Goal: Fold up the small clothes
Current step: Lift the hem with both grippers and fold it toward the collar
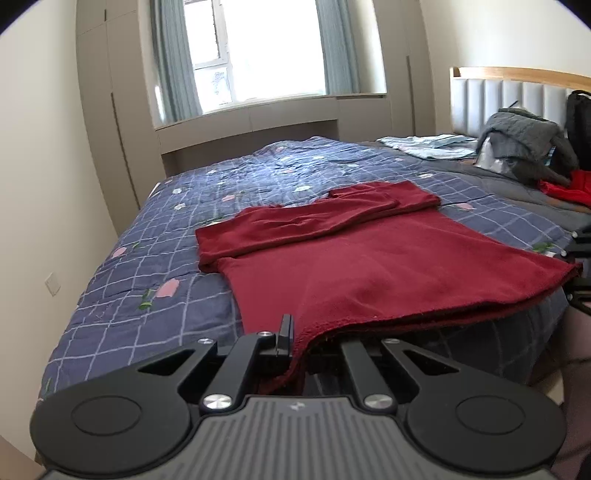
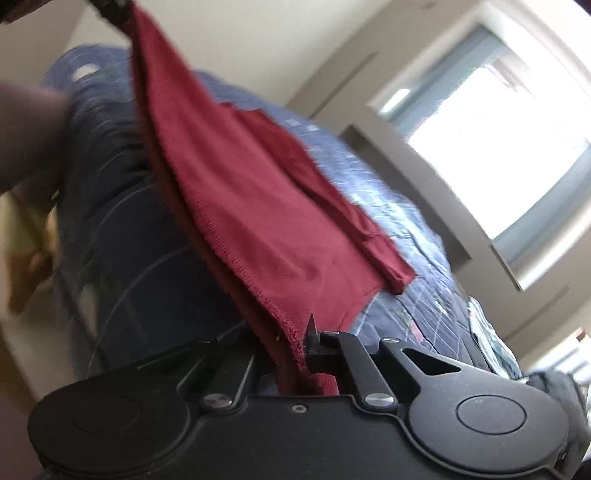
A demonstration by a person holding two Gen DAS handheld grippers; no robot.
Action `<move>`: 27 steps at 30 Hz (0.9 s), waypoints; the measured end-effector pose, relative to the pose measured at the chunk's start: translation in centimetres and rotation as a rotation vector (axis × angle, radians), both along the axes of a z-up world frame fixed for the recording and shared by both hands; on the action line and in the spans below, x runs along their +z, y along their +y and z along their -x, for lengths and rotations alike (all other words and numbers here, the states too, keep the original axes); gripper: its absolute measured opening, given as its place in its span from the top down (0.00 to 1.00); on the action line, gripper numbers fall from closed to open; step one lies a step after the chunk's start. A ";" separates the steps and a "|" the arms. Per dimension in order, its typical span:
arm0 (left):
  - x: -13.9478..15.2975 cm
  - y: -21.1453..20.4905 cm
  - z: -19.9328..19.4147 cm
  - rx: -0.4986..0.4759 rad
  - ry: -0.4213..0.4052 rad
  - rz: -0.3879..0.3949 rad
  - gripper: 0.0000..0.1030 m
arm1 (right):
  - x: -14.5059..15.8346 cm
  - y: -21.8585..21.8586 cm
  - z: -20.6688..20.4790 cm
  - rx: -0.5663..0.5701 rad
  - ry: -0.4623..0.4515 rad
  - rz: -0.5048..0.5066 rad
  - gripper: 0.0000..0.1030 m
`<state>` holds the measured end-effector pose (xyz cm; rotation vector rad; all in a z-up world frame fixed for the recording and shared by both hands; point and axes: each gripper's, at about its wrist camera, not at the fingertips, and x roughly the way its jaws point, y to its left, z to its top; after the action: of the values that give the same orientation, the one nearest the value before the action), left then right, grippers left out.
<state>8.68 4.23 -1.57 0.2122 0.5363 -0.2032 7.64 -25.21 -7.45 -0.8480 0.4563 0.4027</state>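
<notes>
A dark red garment (image 1: 354, 258) lies spread on the blue checked quilt (image 1: 155, 258), its sleeves folded across the far part. My left gripper (image 1: 295, 339) is shut on the near hem corner at the bed's edge. In the left wrist view my right gripper (image 1: 576, 273) shows at the far right, at the hem's other corner. The right wrist view is tilted and blurred: the red garment (image 2: 258, 206) stretches away from my right gripper (image 2: 304, 347), which is shut on that hem corner. My left gripper (image 2: 110, 9) holds the far corner at the top left.
A grey jacket (image 1: 524, 144), a bright red cloth (image 1: 565, 188) and light blue folded fabric (image 1: 432, 146) lie near the padded headboard (image 1: 509, 92). A window with curtains (image 1: 255, 55) faces the bed. A blurred arm (image 2: 29, 136) shows at the left.
</notes>
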 end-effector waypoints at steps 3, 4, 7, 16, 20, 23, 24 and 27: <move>-0.7 -0.4 2.0 -0.048 0.007 -0.033 0.97 | 1.3 -0.9 1.0 -0.010 0.056 -0.009 0.98; -1.1 -0.4 2.8 -0.063 0.024 -0.041 0.97 | 1.8 -1.2 1.3 -0.012 0.099 -0.024 0.98; -1.3 0.0 4.4 -0.071 0.092 -0.012 0.97 | 3.0 -1.4 2.4 -0.004 0.251 -0.072 0.98; 2.0 2.3 4.7 -0.151 0.188 0.069 0.96 | 9.2 -2.0 0.4 0.038 0.460 -0.256 0.98; 4.9 2.4 0.7 -0.165 0.160 0.072 0.96 | 12.0 -2.6 -2.7 0.060 0.458 -0.315 0.97; 7.1 2.2 -3.2 -0.160 0.147 0.060 0.96 | 14.0 -3.2 -6.0 0.060 0.422 -0.332 0.97; 7.8 2.1 -4.9 -0.150 0.154 0.065 0.96 | 14.4 -3.3 -7.3 0.056 0.409 -0.330 0.97; 9.4 1.7 -9.8 -0.134 0.179 0.068 0.96 | 15.1 -3.6 -12.4 0.021 0.391 -0.336 0.96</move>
<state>18.50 5.98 7.84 0.1645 0.6926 -0.3732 20.07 -28.83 7.62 -0.4463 0.7178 0.6496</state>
